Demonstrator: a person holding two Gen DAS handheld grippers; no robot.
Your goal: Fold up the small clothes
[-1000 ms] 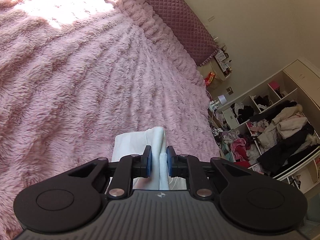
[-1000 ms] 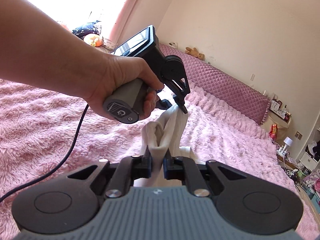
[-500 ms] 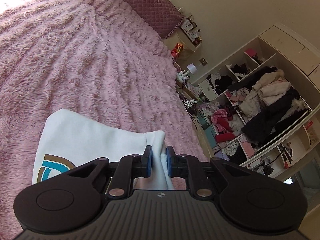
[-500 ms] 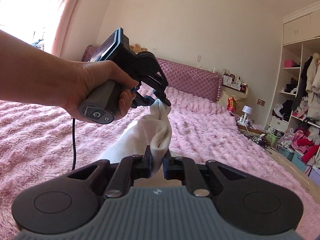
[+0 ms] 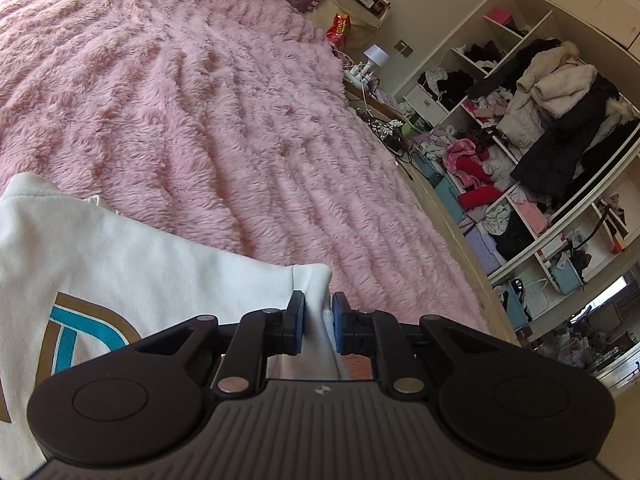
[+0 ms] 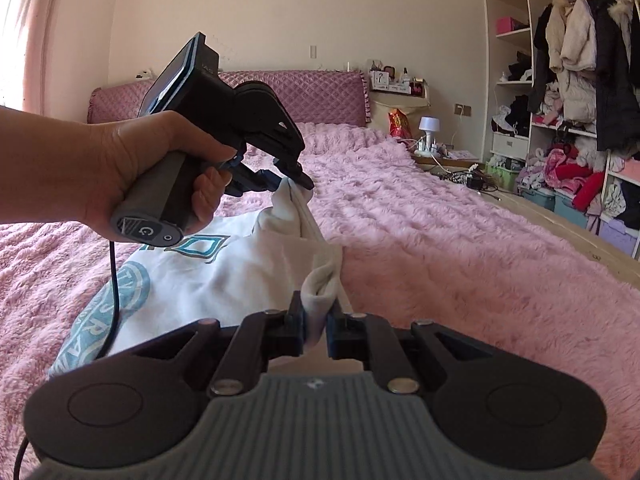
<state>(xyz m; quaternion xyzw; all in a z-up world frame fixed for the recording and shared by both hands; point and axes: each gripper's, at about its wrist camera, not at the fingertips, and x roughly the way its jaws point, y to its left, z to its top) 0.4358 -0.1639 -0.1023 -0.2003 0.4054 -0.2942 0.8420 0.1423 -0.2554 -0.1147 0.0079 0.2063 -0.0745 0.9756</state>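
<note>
Over fluffy pink bedspread [image 5: 240, 120], both claws pinch white garment [image 5: 140, 264]; cluttered wardrobe [image 5: 540, 100] nr bed.

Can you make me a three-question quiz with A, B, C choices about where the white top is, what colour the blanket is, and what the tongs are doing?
1. Where does the white top lie?
A. on the bed
B. on the floor
C. on a shelf

2. What colour is the fluffy blanket?
A. green
B. pink
C. blue

3. What are the two tongs doing?
A. both hang open, apart from the cloth
B. only one holds cloth
C. both pinch the top

Answers:
1. A: its printed body is spread on the blanket, with one edge lifted.
2. B: pink fur covers the whole bed in both views.
3. C: the left tongs and the right tongs each have white cloth squeezed between the pads, and the right wrist view shows the left tongs gripping the raised edge.
</note>
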